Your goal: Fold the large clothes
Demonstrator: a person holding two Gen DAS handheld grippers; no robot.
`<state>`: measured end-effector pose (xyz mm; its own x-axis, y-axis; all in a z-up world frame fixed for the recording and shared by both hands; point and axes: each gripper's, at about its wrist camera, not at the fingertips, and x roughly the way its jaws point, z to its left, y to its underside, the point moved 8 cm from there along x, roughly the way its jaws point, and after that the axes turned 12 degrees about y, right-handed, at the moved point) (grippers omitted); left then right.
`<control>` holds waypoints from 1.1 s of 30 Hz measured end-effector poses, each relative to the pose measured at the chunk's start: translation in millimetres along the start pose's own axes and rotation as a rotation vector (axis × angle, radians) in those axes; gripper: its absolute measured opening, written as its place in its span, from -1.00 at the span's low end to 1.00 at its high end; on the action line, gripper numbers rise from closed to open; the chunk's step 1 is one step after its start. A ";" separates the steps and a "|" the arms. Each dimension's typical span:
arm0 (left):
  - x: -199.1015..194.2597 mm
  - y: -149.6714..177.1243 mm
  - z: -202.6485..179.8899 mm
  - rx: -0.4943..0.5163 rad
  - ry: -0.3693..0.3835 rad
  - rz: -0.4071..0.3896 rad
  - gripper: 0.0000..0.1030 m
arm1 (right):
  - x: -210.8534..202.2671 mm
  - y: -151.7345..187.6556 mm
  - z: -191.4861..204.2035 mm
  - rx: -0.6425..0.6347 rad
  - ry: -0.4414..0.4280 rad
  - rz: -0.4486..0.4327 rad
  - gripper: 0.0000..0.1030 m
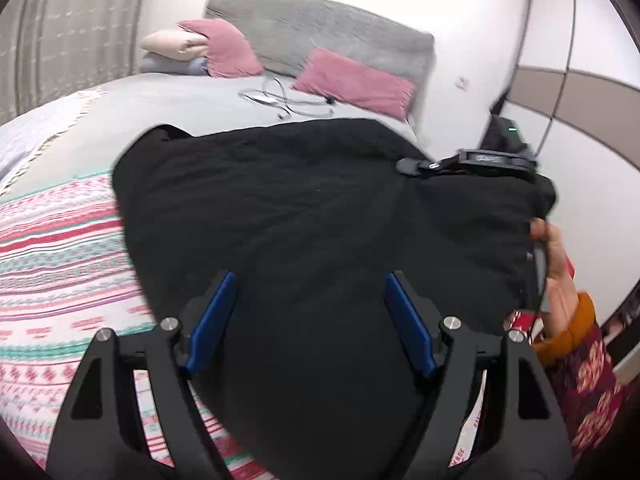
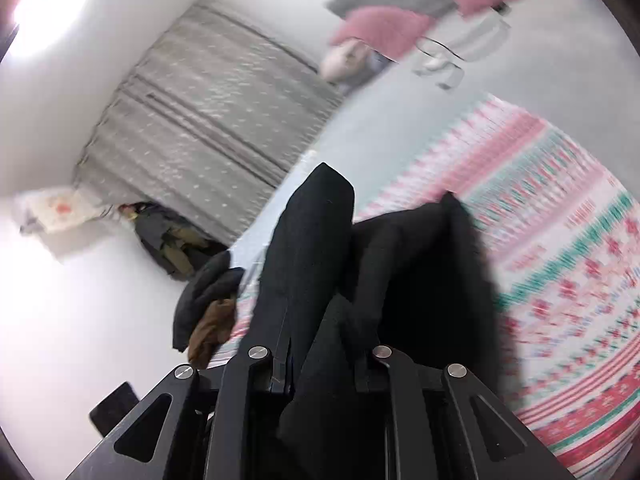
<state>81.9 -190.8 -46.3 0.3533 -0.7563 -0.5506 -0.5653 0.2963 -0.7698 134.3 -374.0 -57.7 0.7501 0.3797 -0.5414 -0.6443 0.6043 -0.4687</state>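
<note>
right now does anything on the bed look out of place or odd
A loose tangle of cable lies on the grey sheet near the pink pillows, away from the black garment. On the floor beside the bed, clothes sit in a crumpled heap.

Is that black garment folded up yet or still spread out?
Mostly spread: the black garment sprawls wide across the bed, one edge pinched and raised by the right tool.

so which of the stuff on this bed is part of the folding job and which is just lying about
In the job:
large black knit garment
left gripper, open above it
right gripper, shut on its fabric

Lying about:
two pink cushions
tangled grey cable
pink-and-green patterned bedspread
dark clothes pile by the curtain
</note>
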 end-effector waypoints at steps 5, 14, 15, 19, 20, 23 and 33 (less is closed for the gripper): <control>27.6 9.5 -5.6 0.067 -0.023 0.057 0.48 | 26.2 15.6 -67.4 0.089 0.075 0.078 -0.26; 26.5 13.8 -12.4 0.126 -0.063 0.086 0.49 | -60.0 -22.9 -27.7 -0.019 0.328 -0.163 0.04; 26.9 14.8 -14.0 0.130 -0.068 0.084 0.49 | -64.2 -25.9 -15.6 -0.047 0.334 -0.179 0.09; 28.5 17.1 -16.9 0.156 -0.095 0.085 0.48 | -52.3 -24.5 59.6 -0.221 0.320 -0.175 0.19; 28.5 18.1 -18.4 0.167 -0.104 0.087 0.48 | -44.3 -21.5 76.4 -0.256 0.290 -0.162 0.21; 28.7 21.2 -21.3 0.195 -0.118 0.090 0.48 | -13.5 -12.0 104.0 -0.334 0.236 -0.137 0.23; 18.9 30.5 -47.0 0.359 -0.054 0.149 0.48 | 49.4 22.8 4.7 -0.206 0.267 -0.058 0.24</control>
<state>36.3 -223.4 -65.0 0.3312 -0.6609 -0.6734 -0.3200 0.5928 -0.7391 157.4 -338.1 -91.8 0.7386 0.1360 -0.6603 -0.6385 0.4554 -0.6204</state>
